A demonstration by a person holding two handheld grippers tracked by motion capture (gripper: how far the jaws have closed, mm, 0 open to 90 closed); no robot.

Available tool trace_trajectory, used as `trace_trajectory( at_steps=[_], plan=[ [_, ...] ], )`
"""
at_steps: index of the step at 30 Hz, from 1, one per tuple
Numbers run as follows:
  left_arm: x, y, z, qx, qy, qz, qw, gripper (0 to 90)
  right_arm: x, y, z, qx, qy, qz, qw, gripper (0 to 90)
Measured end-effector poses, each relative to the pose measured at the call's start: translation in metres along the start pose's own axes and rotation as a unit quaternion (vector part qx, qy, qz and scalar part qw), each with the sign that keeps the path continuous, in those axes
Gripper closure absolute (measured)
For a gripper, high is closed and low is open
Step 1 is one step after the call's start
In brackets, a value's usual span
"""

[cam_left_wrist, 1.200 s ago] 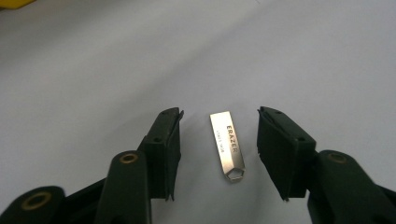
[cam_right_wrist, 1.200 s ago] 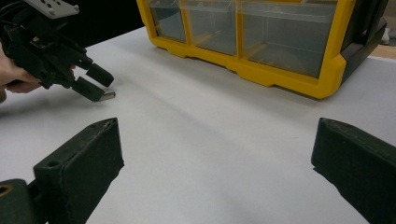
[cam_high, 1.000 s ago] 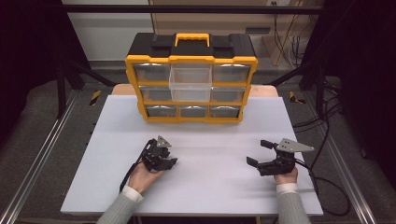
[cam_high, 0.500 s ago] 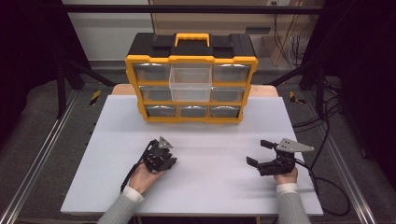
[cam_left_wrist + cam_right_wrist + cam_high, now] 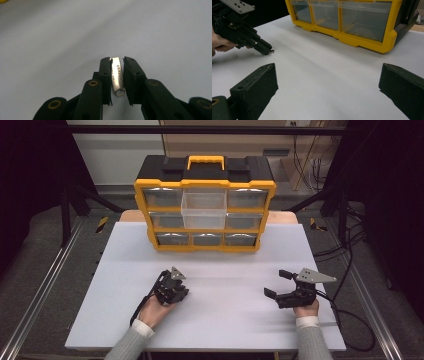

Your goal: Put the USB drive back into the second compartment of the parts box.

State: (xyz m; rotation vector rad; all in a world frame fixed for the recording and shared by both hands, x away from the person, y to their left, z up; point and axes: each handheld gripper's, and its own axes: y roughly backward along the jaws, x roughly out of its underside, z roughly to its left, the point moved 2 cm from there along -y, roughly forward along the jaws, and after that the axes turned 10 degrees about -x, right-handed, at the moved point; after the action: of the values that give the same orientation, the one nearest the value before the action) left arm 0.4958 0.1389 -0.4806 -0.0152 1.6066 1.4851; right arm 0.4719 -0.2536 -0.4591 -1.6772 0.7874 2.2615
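My left gripper (image 5: 173, 289) points down at the white table (image 5: 225, 330), left of the middle. Its jaws have just been closing and are shut on a small flat metal strip (image 5: 117, 75) stamped with letters and pierced by a hexagonal hole. The strip stands on edge between the pads, touching the table. In the right gripper view the left gripper (image 5: 267, 51) sits at the upper left with the strip's tip (image 5: 272, 51) poking out. My right gripper (image 5: 275, 284) rests at the table's right, open wide with nothing between its fingers (image 5: 254, 90).
A yellow and black drawer cabinet (image 5: 205, 183) stands at the table's far edge. Its clear top middle drawer (image 5: 203, 212) is pulled out toward me. Cables trail off the right side (image 5: 350, 320). Metal rails run along both sides of the table.
The left gripper's jaws have drawn together over the last second. Both hands have stayed in place.
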Motion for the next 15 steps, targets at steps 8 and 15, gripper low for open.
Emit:
trace_trajectory(
  at_steps=[8,15],
  plan=[
    [-0.0002,-0.0001,0.0004,-0.001,0.004,0.001,1.0,78.3,0.0,0.0,0.0,0.0,0.0,0.0,1.0,2.4],
    [0.0,-0.0001,0.0021,0.006,0.006,0.003,1.0,78.8,0.0,0.0,0.0,0.0,0.0,0.0,1.0,2.4]
  ],
)
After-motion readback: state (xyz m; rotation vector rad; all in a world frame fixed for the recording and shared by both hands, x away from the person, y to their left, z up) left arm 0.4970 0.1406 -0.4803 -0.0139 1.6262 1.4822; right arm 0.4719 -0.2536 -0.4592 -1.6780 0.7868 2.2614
